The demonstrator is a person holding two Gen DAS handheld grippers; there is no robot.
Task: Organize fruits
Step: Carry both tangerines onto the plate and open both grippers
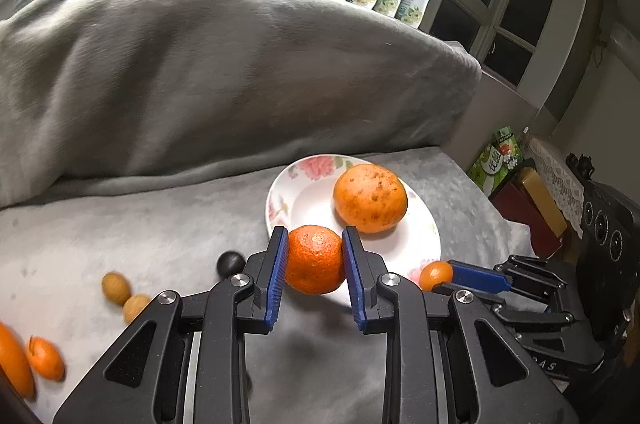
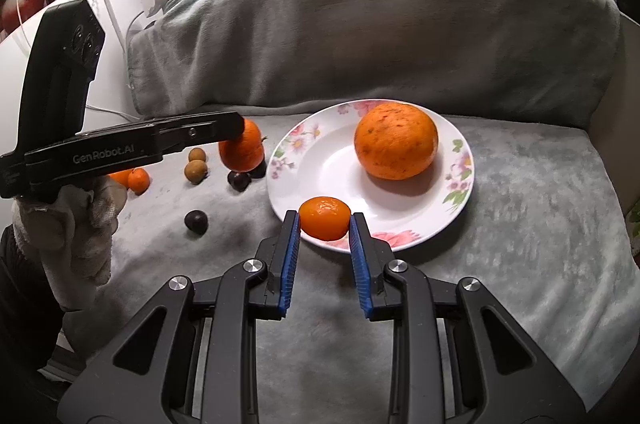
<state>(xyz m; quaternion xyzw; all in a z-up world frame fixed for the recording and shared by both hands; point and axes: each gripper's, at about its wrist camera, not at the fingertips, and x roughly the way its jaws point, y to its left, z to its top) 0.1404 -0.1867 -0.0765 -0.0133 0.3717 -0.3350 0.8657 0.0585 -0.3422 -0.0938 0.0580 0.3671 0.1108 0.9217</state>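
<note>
My left gripper (image 1: pixel 315 233) is shut on a medium mandarin (image 1: pixel 314 260), held just left of the floral plate (image 1: pixel 304 200). A large speckled orange (image 1: pixel 370 198) lies on the plate's far side. My right gripper (image 2: pixel 325 215) is shut on a small orange fruit (image 2: pixel 325 218) over the plate's (image 2: pixel 340 176) near rim, in front of the large orange (image 2: pixel 396 142). The right wrist view also shows the left gripper (image 2: pixel 239 134) side-on with its mandarin (image 2: pixel 242 148), held by a gloved hand (image 2: pixel 76 224). At the lower right of the left wrist view is the right gripper (image 1: pixel 442 278) with the small fruit (image 1: pixel 434 275).
All this sits on a grey blanket (image 2: pixel 520 204) with a covered bolster (image 2: pixel 360 36) behind. Left of the plate lie two dark fruits (image 2: pixel 239 180) (image 2: pixel 196 222), two brown ones (image 2: pixel 196 171) and small oranges (image 2: pixel 138 180). Boxes (image 1: pixel 528 200) stand off the right edge.
</note>
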